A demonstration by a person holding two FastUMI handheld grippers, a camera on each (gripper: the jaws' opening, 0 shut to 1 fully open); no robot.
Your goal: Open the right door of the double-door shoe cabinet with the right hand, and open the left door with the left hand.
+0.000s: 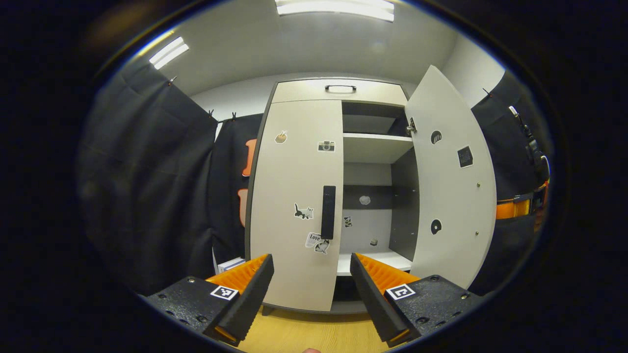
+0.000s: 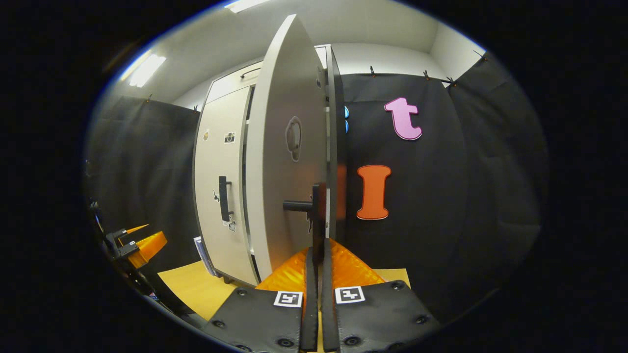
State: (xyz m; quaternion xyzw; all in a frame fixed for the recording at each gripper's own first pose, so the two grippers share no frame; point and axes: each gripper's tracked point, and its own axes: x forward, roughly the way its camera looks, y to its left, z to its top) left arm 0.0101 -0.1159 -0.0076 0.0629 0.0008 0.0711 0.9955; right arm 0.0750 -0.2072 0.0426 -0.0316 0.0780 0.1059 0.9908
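The pale shoe cabinet [image 1: 338, 90] stands ahead. Its left door [image 1: 294, 196] is closed, with stickers and an upright black handle [image 1: 328, 212]. My left gripper [image 1: 311, 282] hangs open a short way in front of that handle, nothing between its fingers. The right door [image 1: 454, 186] is swung wide open, showing the shelves. In the right gripper view the right door [image 2: 282, 162] stands edge-on, and my right gripper [image 2: 317, 255] is shut on its black handle [image 2: 316, 215]. The left door handle [image 2: 223, 198] and the left gripper [image 2: 142, 245] show farther left.
Inside the cabinet are a white shelf [image 1: 375, 146] and a lower board [image 1: 380, 259]. A top drawer has a black pull [image 1: 340, 88]. A small stack of boxes [image 1: 230, 264] sits by the cabinet's left foot. Black cloth walls close in on both sides; the floor [image 1: 314, 333] is wooden.
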